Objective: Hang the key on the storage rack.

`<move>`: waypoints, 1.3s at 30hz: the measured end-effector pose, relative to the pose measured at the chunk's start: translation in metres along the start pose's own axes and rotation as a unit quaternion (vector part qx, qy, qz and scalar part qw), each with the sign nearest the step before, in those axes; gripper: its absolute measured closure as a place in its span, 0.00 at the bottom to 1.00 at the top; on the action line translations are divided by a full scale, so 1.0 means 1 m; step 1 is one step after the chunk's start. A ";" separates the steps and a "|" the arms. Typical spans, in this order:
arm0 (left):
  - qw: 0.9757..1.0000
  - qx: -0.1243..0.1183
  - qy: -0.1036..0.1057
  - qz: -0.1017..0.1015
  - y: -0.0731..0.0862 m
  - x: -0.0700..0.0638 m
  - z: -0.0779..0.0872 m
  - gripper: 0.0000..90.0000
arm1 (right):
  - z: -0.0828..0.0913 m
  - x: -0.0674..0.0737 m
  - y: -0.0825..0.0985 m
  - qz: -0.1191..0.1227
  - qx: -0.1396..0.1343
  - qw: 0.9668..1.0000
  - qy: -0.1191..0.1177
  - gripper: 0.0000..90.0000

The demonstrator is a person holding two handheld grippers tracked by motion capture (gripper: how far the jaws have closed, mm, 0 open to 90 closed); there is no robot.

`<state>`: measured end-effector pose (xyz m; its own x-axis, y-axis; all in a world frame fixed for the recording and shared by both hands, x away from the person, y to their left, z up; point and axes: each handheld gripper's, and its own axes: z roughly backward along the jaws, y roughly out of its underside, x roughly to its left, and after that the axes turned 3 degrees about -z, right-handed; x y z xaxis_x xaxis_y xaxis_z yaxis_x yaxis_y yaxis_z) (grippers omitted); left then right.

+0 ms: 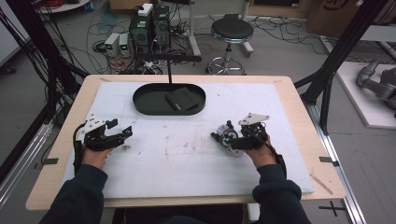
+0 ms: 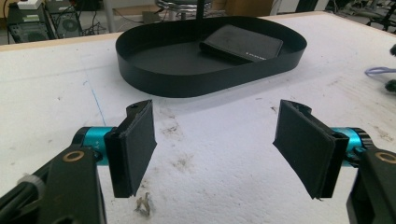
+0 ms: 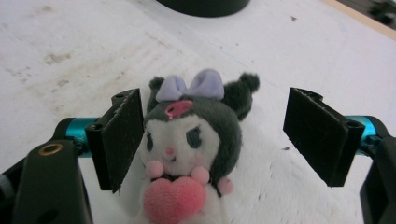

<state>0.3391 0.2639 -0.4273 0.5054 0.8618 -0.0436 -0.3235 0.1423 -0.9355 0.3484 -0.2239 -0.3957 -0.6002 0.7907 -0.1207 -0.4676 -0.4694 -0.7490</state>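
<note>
Right gripper (image 3: 212, 140) of mine stands with its jaws wide apart, and the plush (image 3: 187, 154) sits between them, on the white table (image 3: 70, 42). Its left side is close to my left pad (image 3: 119, 135), maybe just touching it, I cannot tell. The other pad is well apart from it, so nothing is clamped. In the high view the plush (image 1: 226, 133) lies just in front of this gripper (image 1: 219, 137), at its tips.

From this I judge that the plush is not grasped yet. What is left is to close on it, to lift it and to carry it away. My guess is that it goes to the black tray (image 1: 140, 105), which stands well ahead of my gripper and to its left, at the far side of the table. A dark wallet (image 1: 181, 99) lies already inside the tray, so that part looks done.

My left gripper (image 2: 215, 149) is open too, with only bare table between its pads. It rests far to the left of the plush, and the tray (image 2: 154, 79) is ahead of it.
</note>
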 end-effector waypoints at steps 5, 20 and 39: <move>1.000 -0.003 0.000 -0.001 -0.001 -0.001 0.001 0.32 | -0.019 0.023 0.010 0.047 0.048 0.997 0.032 0.23; 1.000 -0.002 -0.003 0.000 0.000 0.001 0.000 0.32 | -0.015 -0.006 -0.001 -0.001 0.017 0.998 -0.058 0.39; 1.000 -0.007 0.002 -0.003 -0.001 -0.001 0.000 0.32 | -0.004 -0.035 -0.114 0.020 -0.059 0.995 -0.083 0.39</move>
<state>0.3389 0.2634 -0.4265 0.5104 0.8590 -0.0388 -0.3083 0.1407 -0.9408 0.4250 -0.1971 -0.3087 -0.7205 0.6916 -0.0504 -0.3677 -0.4426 -0.8179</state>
